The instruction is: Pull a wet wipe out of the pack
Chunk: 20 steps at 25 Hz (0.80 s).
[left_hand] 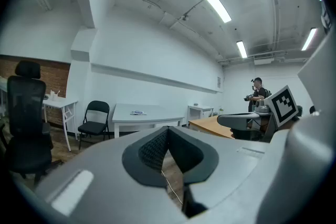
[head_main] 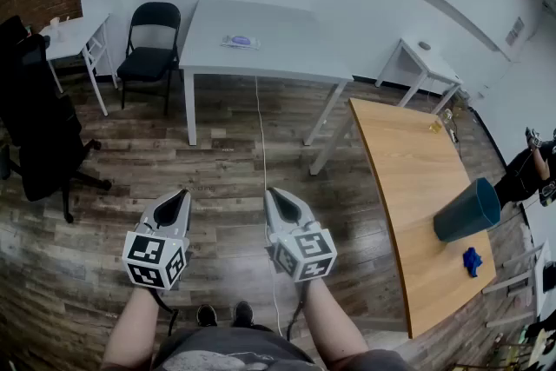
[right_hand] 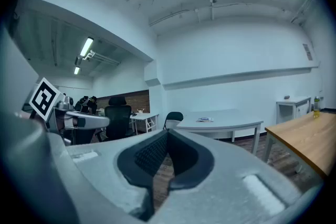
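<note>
Wood-plank floor [head_main: 217,152] fills most of the head view. A long wooden table [head_main: 408,187] runs down the right side. A white table [head_main: 252,35] stands at the far wall, w/ a smaller white side table [head_main: 426,56] to its right and a white desk [head_main: 78,30] at far left. A black office chair [head_main: 35,117] sits at left, and a black folding chair [head_main: 152,39] stands btwn the desk and the white table. A teal bin [head_main: 467,211] lies tipped on its side on the wooden table, a small blue item [head_main: 472,261] near it.

Both grippers are held low over the floor, side by side, well apart from every table. Left gripper [head_main: 182,195]: jaws closed tip to tip, nothing btwn them. Right gripper [head_main: 271,192]: same, jaws together, empty.

The wipe pack [head_main: 240,41] lies flat on the white table, toward its back edge, far from both grippers. A thin cable [head_main: 263,135] runs across the floor from under that table toward the person.
</note>
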### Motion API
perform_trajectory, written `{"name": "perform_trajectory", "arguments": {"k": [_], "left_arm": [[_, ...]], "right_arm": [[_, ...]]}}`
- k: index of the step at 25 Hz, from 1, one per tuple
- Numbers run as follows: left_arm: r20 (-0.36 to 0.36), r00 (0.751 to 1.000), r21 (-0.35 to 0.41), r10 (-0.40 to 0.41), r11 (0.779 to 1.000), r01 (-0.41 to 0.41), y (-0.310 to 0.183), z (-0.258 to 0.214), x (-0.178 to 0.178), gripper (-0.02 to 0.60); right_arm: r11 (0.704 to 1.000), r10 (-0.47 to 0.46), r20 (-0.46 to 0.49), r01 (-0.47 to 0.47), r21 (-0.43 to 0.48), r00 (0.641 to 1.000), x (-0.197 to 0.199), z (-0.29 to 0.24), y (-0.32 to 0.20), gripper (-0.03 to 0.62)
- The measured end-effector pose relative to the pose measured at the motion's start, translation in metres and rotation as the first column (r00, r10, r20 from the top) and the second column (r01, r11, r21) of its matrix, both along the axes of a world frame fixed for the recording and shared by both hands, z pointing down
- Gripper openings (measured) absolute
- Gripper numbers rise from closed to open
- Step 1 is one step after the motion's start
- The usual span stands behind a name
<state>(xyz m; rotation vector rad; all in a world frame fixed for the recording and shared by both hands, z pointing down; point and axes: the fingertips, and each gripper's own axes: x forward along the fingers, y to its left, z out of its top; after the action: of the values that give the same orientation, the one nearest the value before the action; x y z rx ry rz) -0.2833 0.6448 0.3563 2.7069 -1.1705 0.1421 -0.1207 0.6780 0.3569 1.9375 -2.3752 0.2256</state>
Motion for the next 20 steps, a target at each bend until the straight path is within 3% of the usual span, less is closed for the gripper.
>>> {"name": "perform_trajectory", "arguments": {"k": [9, 20], "left_arm": [[-0.006, 0.999, -0.007, 0.032, 0.999, -0.033, -0.001, 0.002, 0.006, 0.018], [-0.014, 0.999, -0.031, 0.043, 0.999, -0.043, -0.012, 0.014, -0.013, 0.018]], "right_arm": [[1.000, -0.019, -0.020, 0.019, 0.006, 1.000, -0.018, -0.007, -0.005, -0.011], [1.000, 0.028, 0.049, -0.028, 0.012, 0.998, -0.028, 0.002, -0.011, -0.009]]}}
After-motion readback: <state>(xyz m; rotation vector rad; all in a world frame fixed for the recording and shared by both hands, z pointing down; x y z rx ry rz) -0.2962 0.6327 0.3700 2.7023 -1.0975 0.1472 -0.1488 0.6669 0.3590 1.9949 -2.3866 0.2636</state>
